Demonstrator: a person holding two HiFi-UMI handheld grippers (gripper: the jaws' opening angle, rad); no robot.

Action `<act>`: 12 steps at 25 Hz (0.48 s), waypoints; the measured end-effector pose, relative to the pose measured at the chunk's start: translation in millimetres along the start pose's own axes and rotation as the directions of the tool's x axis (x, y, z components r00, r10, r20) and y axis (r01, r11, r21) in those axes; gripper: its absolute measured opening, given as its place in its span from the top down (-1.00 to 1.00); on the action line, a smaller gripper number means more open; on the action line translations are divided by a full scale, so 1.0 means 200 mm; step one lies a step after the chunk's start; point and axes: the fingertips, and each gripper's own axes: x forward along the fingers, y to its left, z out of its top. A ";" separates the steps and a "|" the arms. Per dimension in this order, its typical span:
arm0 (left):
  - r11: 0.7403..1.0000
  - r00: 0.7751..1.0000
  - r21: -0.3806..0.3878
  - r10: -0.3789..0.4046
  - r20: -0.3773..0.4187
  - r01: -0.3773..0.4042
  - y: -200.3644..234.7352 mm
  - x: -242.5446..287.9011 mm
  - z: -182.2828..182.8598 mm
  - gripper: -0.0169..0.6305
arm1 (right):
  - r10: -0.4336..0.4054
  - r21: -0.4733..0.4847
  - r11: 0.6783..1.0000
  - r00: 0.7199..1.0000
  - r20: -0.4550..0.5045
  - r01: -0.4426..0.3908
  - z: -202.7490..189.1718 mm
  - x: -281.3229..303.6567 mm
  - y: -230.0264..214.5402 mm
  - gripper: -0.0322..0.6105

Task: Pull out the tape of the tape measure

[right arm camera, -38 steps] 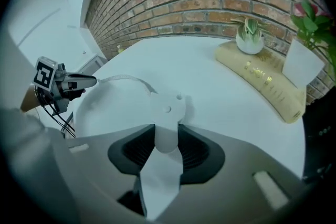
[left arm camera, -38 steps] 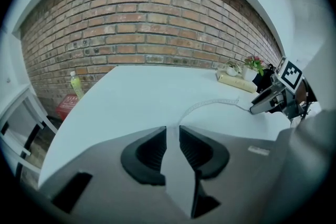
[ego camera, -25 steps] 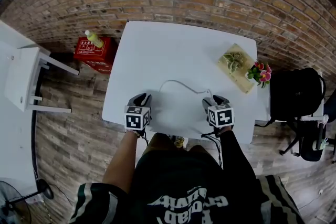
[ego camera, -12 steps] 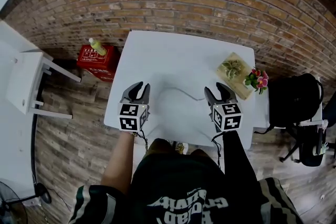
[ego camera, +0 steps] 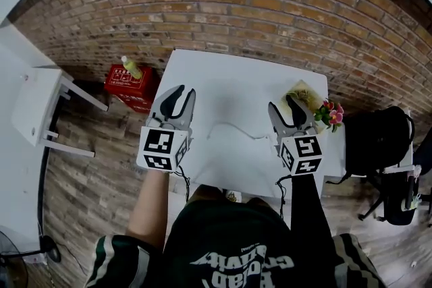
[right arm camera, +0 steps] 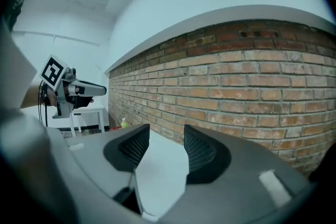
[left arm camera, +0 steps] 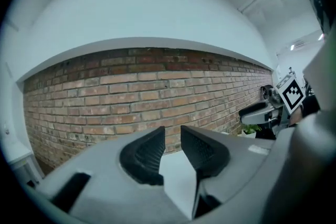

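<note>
1. Head view, looking steeply down: a white table [ego camera: 236,74] stands against a brick wall [ego camera: 270,3] at 12 o'clock, on a wood-plank floor [ego camera: 88,172].
2. Off the table's 9 o'clock side sits a red crate [ego camera: 128,85] with a bottle [ego camera: 130,66] on top. A potted plant [ego camera: 302,94] and flowers [ego camera: 329,112] stand at its 3 o'clock edge.
3. On the table a thin pale strip [ego camera: 236,128] lies between the two grippers. Its long axis runs from 9 to 3 o'clock, with a hump toward 12. I can't tell whether it is the tape, and I can't make out a case.
4. My left gripper [ego camera: 183,92] points toward 12 o'clock, with its jaws a narrow gap apart and nothing between them.
5. My right gripper [ego camera: 281,103] also points toward 12 o'clock. Its jaws stand wider, have just been closing a little, and are empty too.
</note>
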 end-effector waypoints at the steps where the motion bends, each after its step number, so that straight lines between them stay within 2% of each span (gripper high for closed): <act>1: 1.000 1.000 0.005 -0.003 0.018 0.002 0.00 -0.01 0.05 0.64 | -0.003 -0.010 1.000 1.000 0.022 0.004 0.05 -0.01 0.00 0.21; 7: 0.999 0.994 0.015 -0.044 0.102 0.042 -0.08 -0.09 0.32 0.56 | 0.009 -0.025 1.000 0.992 0.126 -0.006 0.28 -0.06 0.03 0.16; 10: 0.999 0.993 0.025 -0.051 0.110 0.049 -0.10 -0.10 0.34 0.55 | 0.024 -0.030 0.999 0.992 0.123 -0.021 0.28 -0.06 0.06 0.19; 12: 0.999 0.992 0.023 -0.047 0.119 0.044 -0.09 -0.11 0.34 0.55 | 0.037 -0.038 0.999 0.992 0.120 -0.033 0.27 -0.07 0.08 0.30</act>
